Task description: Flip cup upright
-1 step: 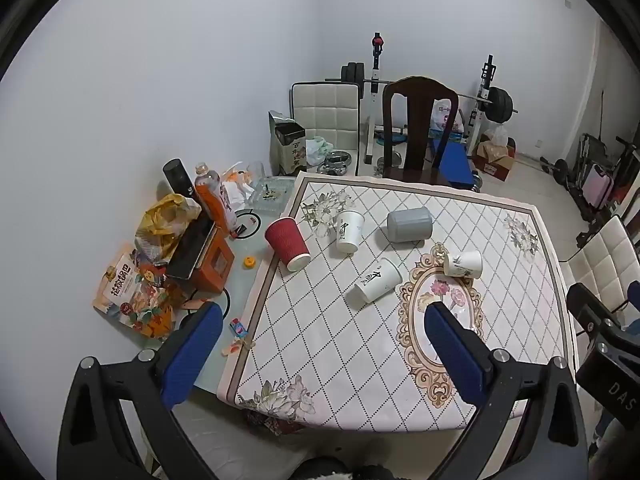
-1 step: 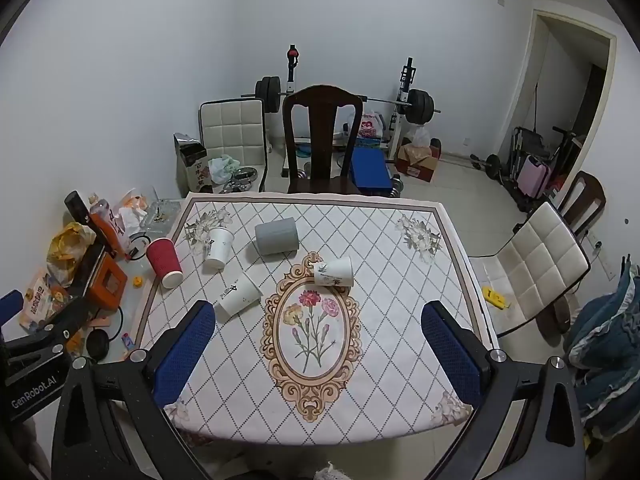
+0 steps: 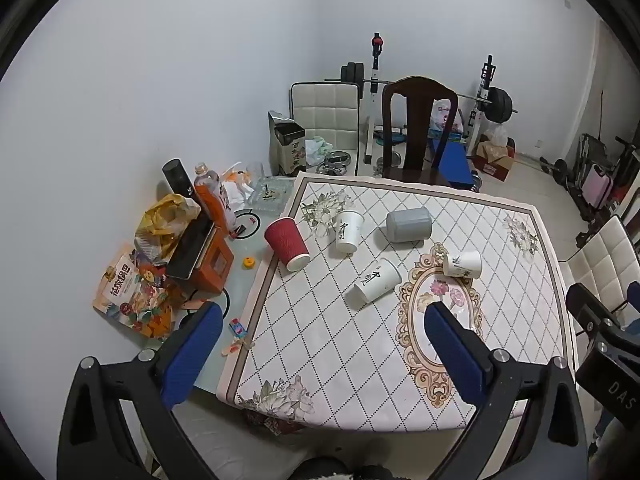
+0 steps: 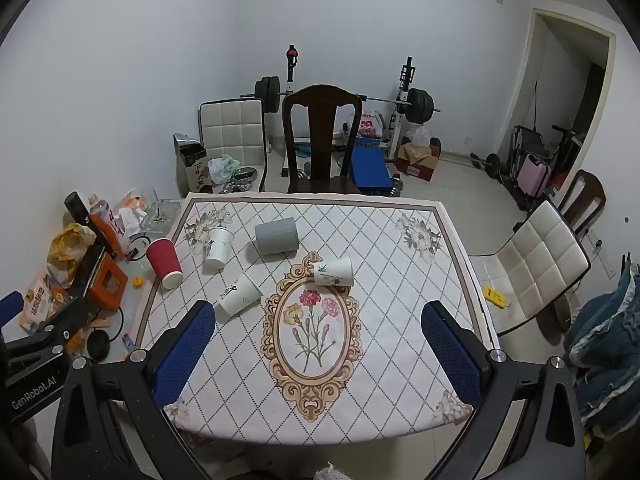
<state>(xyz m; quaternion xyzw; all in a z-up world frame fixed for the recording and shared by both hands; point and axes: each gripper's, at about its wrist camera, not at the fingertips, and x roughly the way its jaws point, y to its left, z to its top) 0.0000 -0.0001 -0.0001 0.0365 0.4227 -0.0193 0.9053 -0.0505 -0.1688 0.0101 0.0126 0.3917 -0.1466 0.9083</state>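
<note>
Left gripper [image 3: 324, 332] jaws wide, empty, above near table edge. Right gripper [image 4: 318, 330] jaws wide, empty, over oval flower motif [image 4: 314, 330]. Five cups lie tipped on table [image 4: 400, 360]: white cup [image 4: 334, 271] at 12 o'clock of motif; white cup [image 4: 239, 295], white cup [image 4: 219, 248], red cup [image 4: 165, 258] toward 10; grey cup [image 4: 277, 236] toward 11.
</note>
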